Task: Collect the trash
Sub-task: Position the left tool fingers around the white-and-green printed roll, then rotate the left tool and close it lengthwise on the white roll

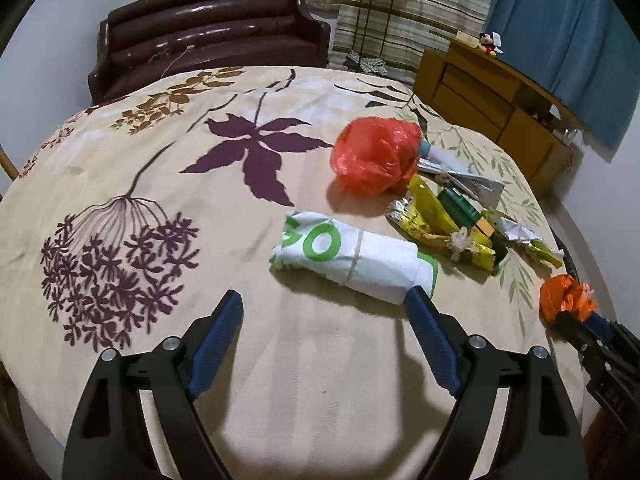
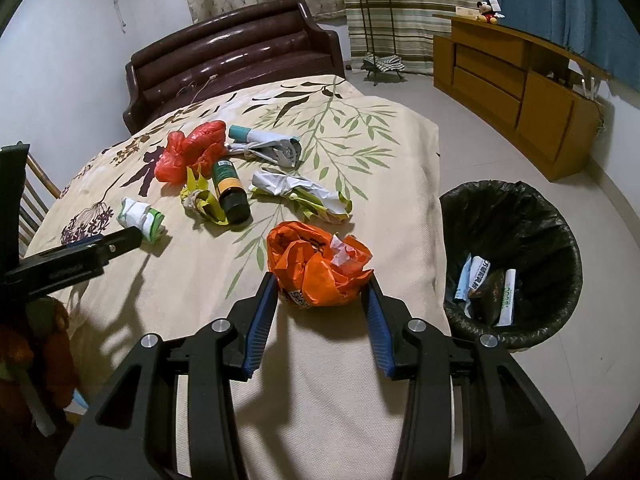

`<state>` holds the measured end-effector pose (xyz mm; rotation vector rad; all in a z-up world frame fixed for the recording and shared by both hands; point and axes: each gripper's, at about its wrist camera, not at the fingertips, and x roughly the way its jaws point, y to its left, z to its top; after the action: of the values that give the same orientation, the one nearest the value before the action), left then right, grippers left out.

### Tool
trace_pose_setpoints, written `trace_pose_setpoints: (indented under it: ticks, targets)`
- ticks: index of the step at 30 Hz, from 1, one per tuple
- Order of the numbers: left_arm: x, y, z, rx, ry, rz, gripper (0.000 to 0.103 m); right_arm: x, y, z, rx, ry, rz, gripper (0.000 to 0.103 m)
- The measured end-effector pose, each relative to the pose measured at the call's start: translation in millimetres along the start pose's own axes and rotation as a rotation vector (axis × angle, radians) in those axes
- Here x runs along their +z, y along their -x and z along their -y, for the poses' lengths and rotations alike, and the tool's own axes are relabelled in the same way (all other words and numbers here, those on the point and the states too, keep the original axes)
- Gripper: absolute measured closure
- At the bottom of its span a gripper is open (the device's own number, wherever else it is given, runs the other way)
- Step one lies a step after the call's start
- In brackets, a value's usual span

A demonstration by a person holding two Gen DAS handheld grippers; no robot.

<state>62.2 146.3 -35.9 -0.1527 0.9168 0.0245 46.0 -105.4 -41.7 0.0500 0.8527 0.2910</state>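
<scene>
The right gripper [image 2: 320, 300] clamps the orange bag [image 2: 318, 266] near the bed edge [image 2: 438, 216], the bin [image 2: 516, 208] beside it. The left gripper [image 1: 324, 310] gapes wide, one fingertip seemingly touching the white wad [image 1: 352, 258].

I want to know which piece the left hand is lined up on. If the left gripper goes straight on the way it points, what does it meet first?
Most likely the rolled white and green bag, lying just ahead of the open left gripper; its right fingertip already looks close to the roll's near end, though depth is unclear.
</scene>
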Motion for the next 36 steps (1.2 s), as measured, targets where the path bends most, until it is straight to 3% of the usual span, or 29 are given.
trace_pose_setpoints:
  ticks: [7, 10, 15, 23, 36]
  targets:
    - [1.7, 5.3, -12.9, -0.051, 0.09, -0.024, 0.022, 0.7, 0.6, 0.1, 0.0, 0.001, 0.0, 0.061]
    - [1.9, 10.5, -4.7, -0.058, 0.084, -0.011, 0.022, 0.5, 0.2, -0.1, 0.0, 0.0, 0.0, 0.061]
    - [12.8, 8.9, 15.0, -0.015, 0.066, 0.028, 0.022, 0.8, 0.5, -0.2, 0.0, 0.0, 0.0, 0.061]
    - [29.7, -17.4, 18.6, 0.102, 0.126, 0.028, 0.022, 0.3, -0.7, -0.7, 0.003, 0.0, -0.001, 0.061]
    - [11.3, -6.3, 0.4, 0.086, 0.094, -0.026, 0.022, 0.1, -1.8, -1.5, 0.001, 0.002, -0.001, 0.061]
